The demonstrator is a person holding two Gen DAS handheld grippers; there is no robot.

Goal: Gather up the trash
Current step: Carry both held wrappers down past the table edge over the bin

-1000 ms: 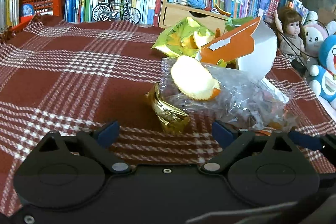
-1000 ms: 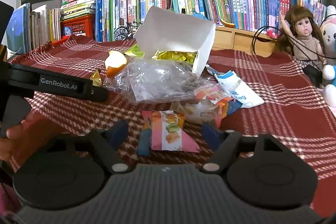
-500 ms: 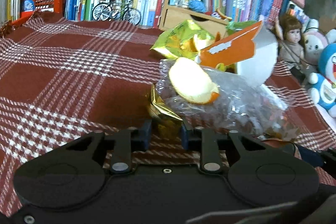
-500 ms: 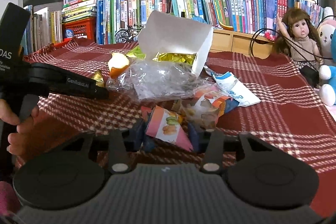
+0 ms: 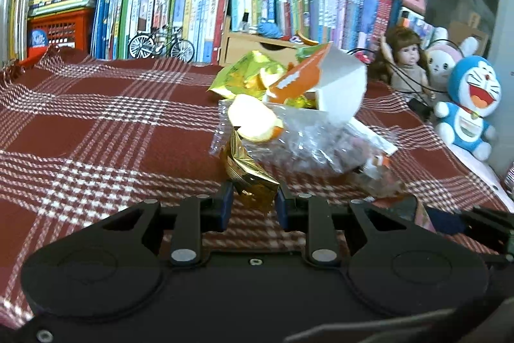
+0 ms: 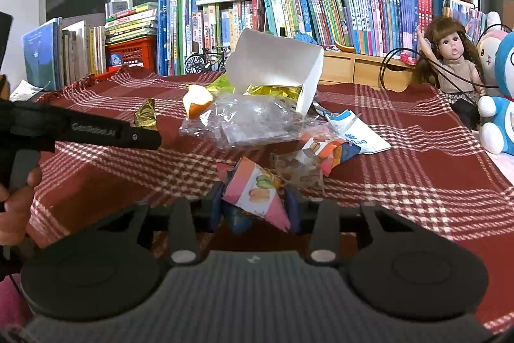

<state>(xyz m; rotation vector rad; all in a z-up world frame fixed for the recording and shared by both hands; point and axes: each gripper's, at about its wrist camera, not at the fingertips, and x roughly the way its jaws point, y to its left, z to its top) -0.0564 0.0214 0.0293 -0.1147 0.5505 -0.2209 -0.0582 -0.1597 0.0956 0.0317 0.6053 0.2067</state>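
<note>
On the red plaid cloth [image 5: 106, 124], my left gripper [image 5: 252, 198] is shut on a crumpled gold wrapper [image 5: 249, 176], held just off the cloth. From the right wrist view that same left gripper [image 6: 141, 137] shows at the left with the gold wrapper [image 6: 146, 116] at its tip. My right gripper [image 6: 253, 204] has a pink snack wrapper [image 6: 253, 188] pinched between its pads, and its jaws are closing further. Behind lie an orange peel [image 5: 253, 119], a clear plastic bag [image 5: 308, 140], a white paper box [image 6: 276, 66] and an orange snack wrapper [image 6: 327, 150].
A blue-and-white paper bag [image 6: 359, 137] lies right of the pile. Books [image 6: 302, 8], a red crate [image 6: 131, 52], a model bicycle [image 5: 160, 44] and wooden drawers [image 6: 359, 69] line the back. A doll [image 6: 453, 60] and plush toys [image 5: 469, 105] stand at the right edge.
Both grippers went from open around their wrappers to closed on them. The gold wrapper and the pink wrapper have each come up off the cloth slightly.
</note>
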